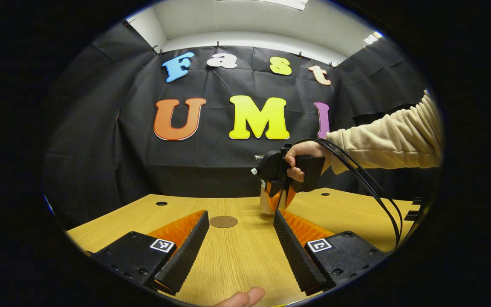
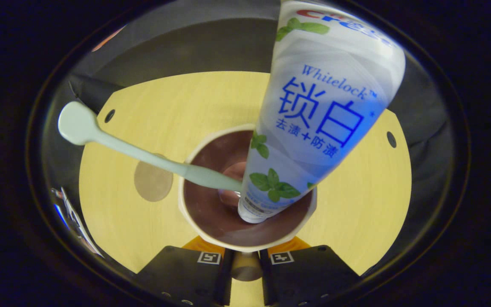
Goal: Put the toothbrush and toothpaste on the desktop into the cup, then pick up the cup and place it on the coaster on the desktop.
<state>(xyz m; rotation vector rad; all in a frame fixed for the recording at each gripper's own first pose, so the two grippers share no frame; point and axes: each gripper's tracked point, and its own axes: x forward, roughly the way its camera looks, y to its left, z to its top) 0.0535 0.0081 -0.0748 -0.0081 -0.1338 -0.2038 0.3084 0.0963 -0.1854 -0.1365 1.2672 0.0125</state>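
I look down into the cream cup (image 2: 194, 221) with its brown inside. A white toothpaste tube (image 2: 313, 119) stands in it, cap down. A pale green toothbrush (image 2: 143, 155) leans out over the rim to the left. My right gripper (image 2: 245, 256) is shut on the cup's near wall, one finger inside and one outside. In the left gripper view, a hand holds that right gripper (image 1: 280, 198) pointing down on the cup (image 1: 265, 204). The round brown coaster (image 1: 223, 221) lies bare left of the cup, also seen as the coaster (image 2: 153, 183). My left gripper (image 1: 241, 213) hangs open over the near table, holding nothing.
The wooden table (image 1: 237, 260) has small dark holes near its far corners. A black cable (image 1: 373, 187) loops from the right gripper down to the table's right side. A sleeve (image 1: 390, 140) reaches in from the right. A fingertip (image 1: 245, 296) shows at the bottom edge.
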